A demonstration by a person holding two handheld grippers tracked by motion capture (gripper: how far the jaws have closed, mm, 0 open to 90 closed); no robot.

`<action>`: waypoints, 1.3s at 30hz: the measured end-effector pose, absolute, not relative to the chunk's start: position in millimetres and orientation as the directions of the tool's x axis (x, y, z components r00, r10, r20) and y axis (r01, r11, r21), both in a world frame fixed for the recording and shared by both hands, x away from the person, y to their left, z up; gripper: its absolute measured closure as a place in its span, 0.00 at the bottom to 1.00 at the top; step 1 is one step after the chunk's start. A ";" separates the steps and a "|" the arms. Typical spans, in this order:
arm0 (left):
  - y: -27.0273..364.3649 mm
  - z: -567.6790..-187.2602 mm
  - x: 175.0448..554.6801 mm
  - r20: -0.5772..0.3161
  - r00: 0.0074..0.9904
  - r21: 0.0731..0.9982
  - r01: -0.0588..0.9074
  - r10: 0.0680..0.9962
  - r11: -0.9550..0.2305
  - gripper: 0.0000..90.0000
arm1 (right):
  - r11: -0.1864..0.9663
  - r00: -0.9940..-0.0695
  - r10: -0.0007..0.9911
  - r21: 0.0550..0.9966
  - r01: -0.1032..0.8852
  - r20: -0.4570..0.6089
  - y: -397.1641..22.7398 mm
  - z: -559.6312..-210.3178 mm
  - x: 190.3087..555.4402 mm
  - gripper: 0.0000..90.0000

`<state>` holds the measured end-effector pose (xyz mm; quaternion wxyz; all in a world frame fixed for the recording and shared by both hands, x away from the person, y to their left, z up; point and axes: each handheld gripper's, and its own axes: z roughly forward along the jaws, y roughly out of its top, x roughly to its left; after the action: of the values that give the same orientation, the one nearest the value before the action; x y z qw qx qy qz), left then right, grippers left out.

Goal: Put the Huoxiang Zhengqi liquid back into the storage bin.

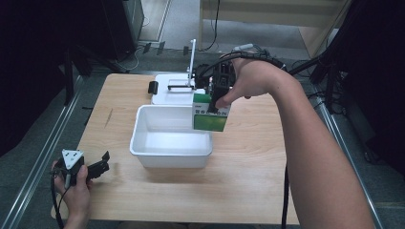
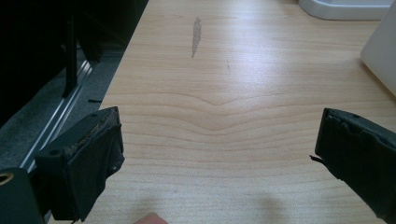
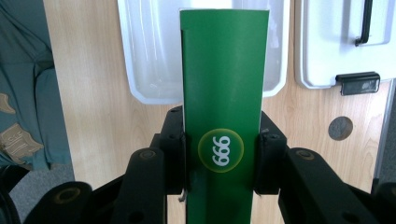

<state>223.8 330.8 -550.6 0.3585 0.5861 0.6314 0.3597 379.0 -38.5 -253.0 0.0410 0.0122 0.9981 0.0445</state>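
Above the white tub's (image 1: pixel 171 138) far right corner the right gripper (image 1: pixel 217 98) clamps a green box (image 1: pixel 210 113); lid (image 1: pixel 167 88) beyond the tub; left gripper (image 1: pixel 98 167), jaws apart, near the wooden table's (image 1: pixel 248 181) left edge.

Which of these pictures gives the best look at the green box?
The right gripper view: the green box stands close up between the right tongs, its round "999" badge readable. The high view shows the same box smaller, held above the right side of the white tub. The left gripper view looks along the wooden table instead.
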 end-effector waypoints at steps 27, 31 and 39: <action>332.0 -550.6 223.8 -0.039 -0.054 0.874 0.482 0.998 0.060 0.02 | 0.995 -0.997 -0.050 0.079 -0.055 -0.059 0.9 -274.6 384.8 0.71; 331.8 -550.8 224.0 -0.042 -0.056 0.875 0.480 0.998 0.064 0.02 | 0.995 -0.997 -0.046 0.081 -0.050 -0.055 -1.1 -279.4 386.8 0.71; 331.5 -550.7 224.0 -0.040 -0.058 0.874 0.481 0.997 0.063 0.02 | 0.995 -0.998 -0.049 0.087 -0.053 -0.049 -3.1 -290.6 389.8 0.71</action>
<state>224.0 331.5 -550.7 0.3610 0.5836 0.6335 0.3575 389.8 -3.1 -290.6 0.0233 -0.0254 0.9984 0.0440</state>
